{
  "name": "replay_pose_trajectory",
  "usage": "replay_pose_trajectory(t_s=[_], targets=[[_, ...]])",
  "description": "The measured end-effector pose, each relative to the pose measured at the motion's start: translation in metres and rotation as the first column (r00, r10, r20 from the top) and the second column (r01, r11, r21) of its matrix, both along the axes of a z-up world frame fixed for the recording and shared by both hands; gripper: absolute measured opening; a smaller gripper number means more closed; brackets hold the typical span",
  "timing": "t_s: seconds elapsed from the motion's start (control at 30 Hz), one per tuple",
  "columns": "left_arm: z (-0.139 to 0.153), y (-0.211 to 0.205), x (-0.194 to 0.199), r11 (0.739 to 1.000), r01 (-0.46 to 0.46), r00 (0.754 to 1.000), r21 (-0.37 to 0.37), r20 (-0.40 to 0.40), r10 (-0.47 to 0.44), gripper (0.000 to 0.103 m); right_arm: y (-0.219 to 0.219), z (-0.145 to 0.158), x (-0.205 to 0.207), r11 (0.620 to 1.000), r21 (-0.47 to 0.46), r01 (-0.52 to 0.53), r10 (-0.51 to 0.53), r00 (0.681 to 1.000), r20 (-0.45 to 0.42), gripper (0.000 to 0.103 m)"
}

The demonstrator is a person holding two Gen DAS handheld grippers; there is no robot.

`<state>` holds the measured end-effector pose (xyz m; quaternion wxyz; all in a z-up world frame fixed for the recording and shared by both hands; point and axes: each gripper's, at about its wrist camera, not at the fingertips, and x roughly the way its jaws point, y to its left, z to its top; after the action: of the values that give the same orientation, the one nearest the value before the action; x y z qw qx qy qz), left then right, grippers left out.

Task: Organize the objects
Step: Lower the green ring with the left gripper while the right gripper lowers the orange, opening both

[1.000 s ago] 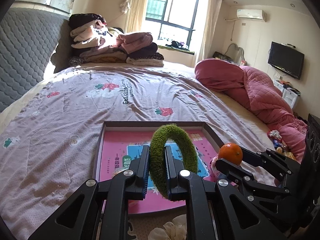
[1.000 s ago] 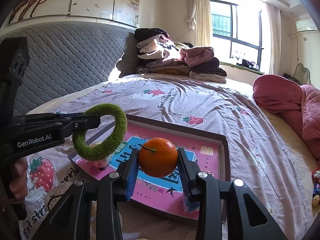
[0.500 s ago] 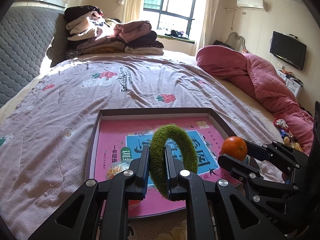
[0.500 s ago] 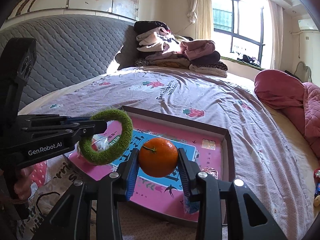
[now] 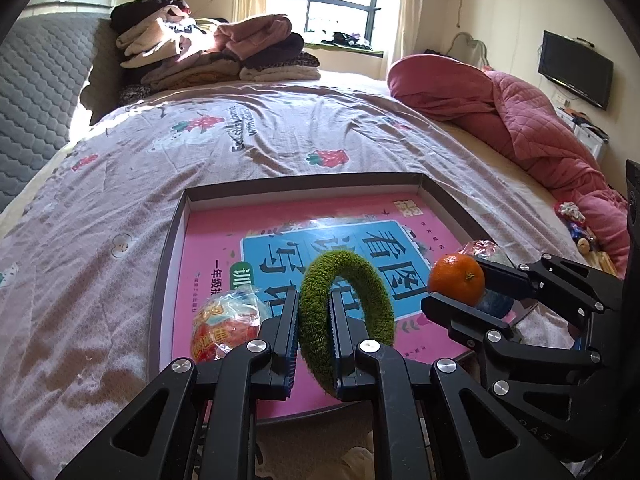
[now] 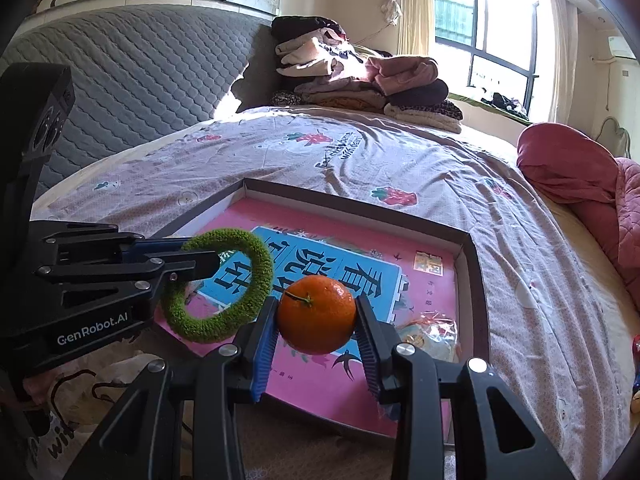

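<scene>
Two hand-held claws hover over a shallow box lid (image 5: 442,194) lying on a bed (image 5: 120,184); the left claw (image 5: 313,312) is clamped on the near side of a fuzzy green ring (image 5: 344,312), which stands upright on edge between its pads; the right claw (image 6: 316,316) is closed on an orange (image 6: 317,314), stem toward the upper left, its blue-ribbed fingertips (image 6: 266,346) pressing the fruit from both sides; seen from the right wrist, the ring (image 6: 218,284) hangs just to the left of the orange, apart from it; a pink book cover with a blue panel (image 6: 320,276) fills the lid beneath both claws; a wrapped orange-red snack packet (image 5: 226,326) lies in the lid just left of the left claw; a clear crinkled wrapper (image 6: 430,334) sits in the lid just right of the right claw; beyond the claws, folded clothes (image 5: 208,52) are stacked by the grey quilted headboard (image 6: 132,76), and a pink quilt (image 5: 520,120) is heaped far right.
</scene>
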<state>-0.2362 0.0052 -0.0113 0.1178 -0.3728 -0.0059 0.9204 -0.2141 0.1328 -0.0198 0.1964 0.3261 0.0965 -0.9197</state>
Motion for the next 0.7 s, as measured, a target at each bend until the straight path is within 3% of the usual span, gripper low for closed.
replay_pose_trajectory(t_s=[0.7], targets=[[-0.015,0.012,0.001,0.995,0.030,0.999,-0.090,0.041,-0.026,0.014,-0.003,-0.022,-0.009,1.000,0.021,-0.005,0.003,0.995,0.104,0.038]])
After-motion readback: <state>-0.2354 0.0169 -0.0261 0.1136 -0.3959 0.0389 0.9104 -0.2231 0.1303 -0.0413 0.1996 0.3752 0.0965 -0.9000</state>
